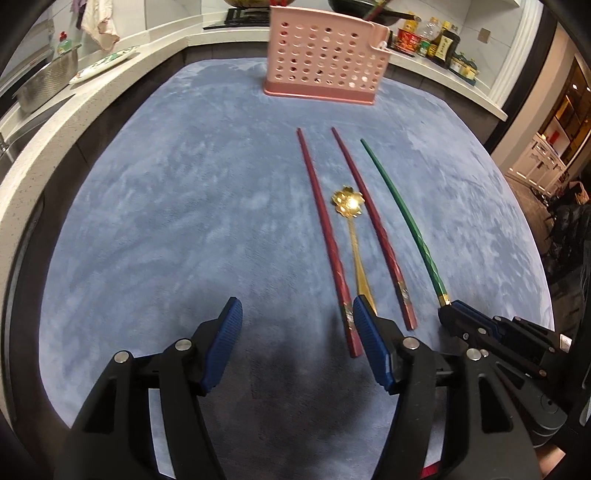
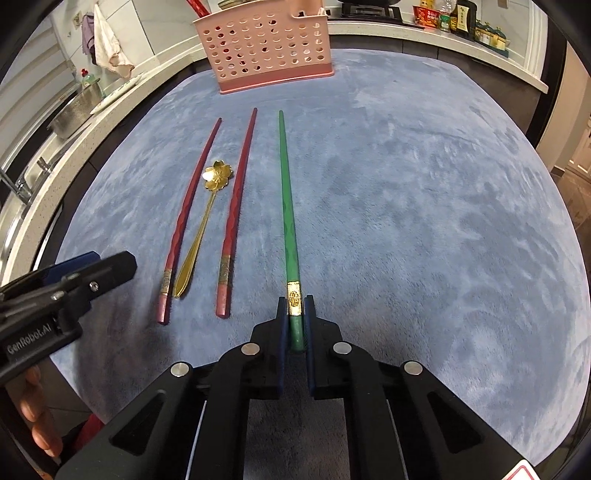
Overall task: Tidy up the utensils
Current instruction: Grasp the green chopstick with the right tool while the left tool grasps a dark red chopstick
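Readable in white on the black body of the left hand-held gripper [image 2: 74,273], seen from the right wrist view: "GenRobot.AI". Gold emblem on the band of the green chopstick [image 2: 286,206], too small to read. Labels on the bottles and jars [image 2: 456,16] along the back counter [image 2: 424,35], red and yellow with printed characters, too blurred to make out. Nothing else legible.

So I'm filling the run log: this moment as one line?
right gripper: shut on green chopstick | left gripper: open, empty | red chopsticks, gold spoon: on mat | pink holder: behind
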`<state>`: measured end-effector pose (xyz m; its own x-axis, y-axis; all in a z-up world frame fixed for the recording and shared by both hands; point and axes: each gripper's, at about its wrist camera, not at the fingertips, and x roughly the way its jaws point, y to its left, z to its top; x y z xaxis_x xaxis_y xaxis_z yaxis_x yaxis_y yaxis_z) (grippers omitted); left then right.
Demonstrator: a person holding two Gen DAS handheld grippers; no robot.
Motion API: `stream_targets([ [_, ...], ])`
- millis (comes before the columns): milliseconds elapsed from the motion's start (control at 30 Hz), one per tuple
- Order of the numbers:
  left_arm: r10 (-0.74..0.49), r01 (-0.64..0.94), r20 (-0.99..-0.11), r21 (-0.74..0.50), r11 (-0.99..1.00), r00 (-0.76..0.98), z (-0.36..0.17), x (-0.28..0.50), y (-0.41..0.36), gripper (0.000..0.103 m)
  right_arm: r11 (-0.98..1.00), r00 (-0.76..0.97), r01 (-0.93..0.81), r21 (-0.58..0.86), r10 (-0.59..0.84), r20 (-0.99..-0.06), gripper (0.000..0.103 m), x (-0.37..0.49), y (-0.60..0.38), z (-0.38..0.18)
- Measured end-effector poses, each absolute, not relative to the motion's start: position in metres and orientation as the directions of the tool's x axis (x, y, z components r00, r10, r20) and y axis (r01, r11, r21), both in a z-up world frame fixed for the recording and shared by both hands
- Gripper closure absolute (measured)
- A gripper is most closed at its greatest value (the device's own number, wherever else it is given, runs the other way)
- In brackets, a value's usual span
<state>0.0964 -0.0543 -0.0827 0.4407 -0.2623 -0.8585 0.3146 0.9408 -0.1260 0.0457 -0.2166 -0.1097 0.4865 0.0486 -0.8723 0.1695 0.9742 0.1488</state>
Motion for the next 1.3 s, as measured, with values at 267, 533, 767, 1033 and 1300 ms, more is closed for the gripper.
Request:
stream_targets([
  [267,-0.286,0.353,-0.870,-0.141,0.925,0.401,-0.092,0.089,-0.065,0.044,0.970,0.481,0.179,0.165,0.060,-0.875,0.096,0.041,-0.220,-0.110],
  [533,-0.269,0.369,-0.883,-0.121,0.921,0.383,-0.105,0.088,-0.071,0.048,0.969,0.478,0.179,0.169,0.064,-0.876,0.096,0.041,-0.221,-0.110],
  [767,-0.251,0.372,-0.883,-0.096,0.923,0.397,-0.111,0.088,-0.071,0.053,0.969,0.478,0.179,0.167,0.063,-0.876,0.095,0.041,-0.221,-0.110],
  [1033,-0.246,0.340,-0.875,-0.102,0.935,0.416,-0.110,0.096,-0.062,0.083,0.970,0.478,0.178,0.167,0.063,-0.876,0.096,0.041,-0.221,-0.111],
  [1300,-0.265,0.343,-0.873,-0.122,0.931,0.410,-0.105,0.096,-0.058,0.094,0.968,0.486,0.182,0.172,0.063,-0.871,0.096,0.040,-0.222,-0.106],
])
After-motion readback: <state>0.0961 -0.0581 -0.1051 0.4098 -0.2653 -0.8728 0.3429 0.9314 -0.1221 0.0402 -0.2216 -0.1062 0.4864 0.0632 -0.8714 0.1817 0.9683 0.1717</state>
